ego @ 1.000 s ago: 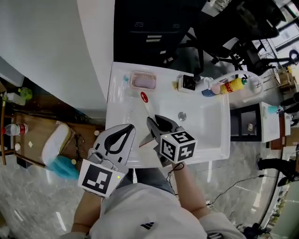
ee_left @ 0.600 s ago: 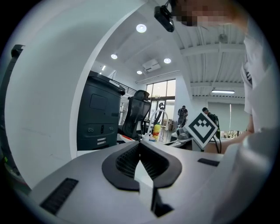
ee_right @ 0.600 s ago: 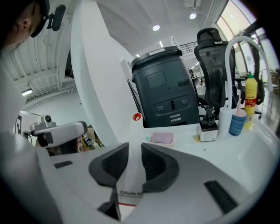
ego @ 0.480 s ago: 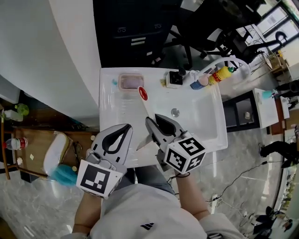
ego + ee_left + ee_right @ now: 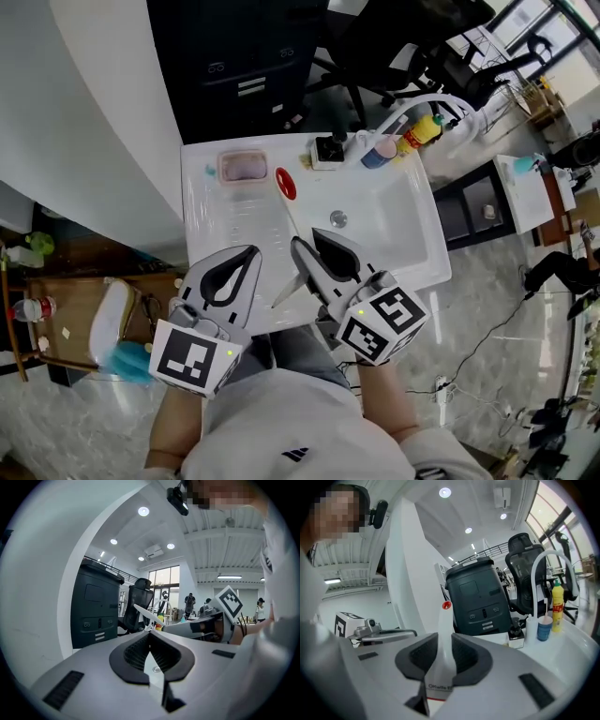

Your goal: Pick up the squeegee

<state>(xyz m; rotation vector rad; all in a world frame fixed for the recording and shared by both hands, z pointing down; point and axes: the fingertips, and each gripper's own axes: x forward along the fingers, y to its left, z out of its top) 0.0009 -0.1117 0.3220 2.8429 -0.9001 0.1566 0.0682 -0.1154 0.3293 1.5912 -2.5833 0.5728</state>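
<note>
White-handled and red-tipped, the squeegee (image 5: pixel 444 620) is clamped by its handle between the jaws of the right gripper (image 5: pixel 441 639). It points up and forward in the air, clear of the surface, with its blade end low by the person's body. The pick-up looks essentially done: at most it remains to carry the squeegee wherever it is wanted. The left gripper (image 5: pixel 150 634) hangs just beside the right with its jaws together on nothing. Below them is a white counter (image 5: pixel 208 234) with a moulded sink (image 5: pixel 408 239). At its back edge stand a pink soap dish (image 5: pixel 242 167), a curved tap (image 5: pixel 427 99) and a yellow bottle (image 5: pixel 424 129). Behind it are a dark cabinet (image 5: pixel 244 75) and an office chair (image 5: pixel 525 569). Pale marble floor (image 5: pixel 487 375) surrounds the counter.
</note>
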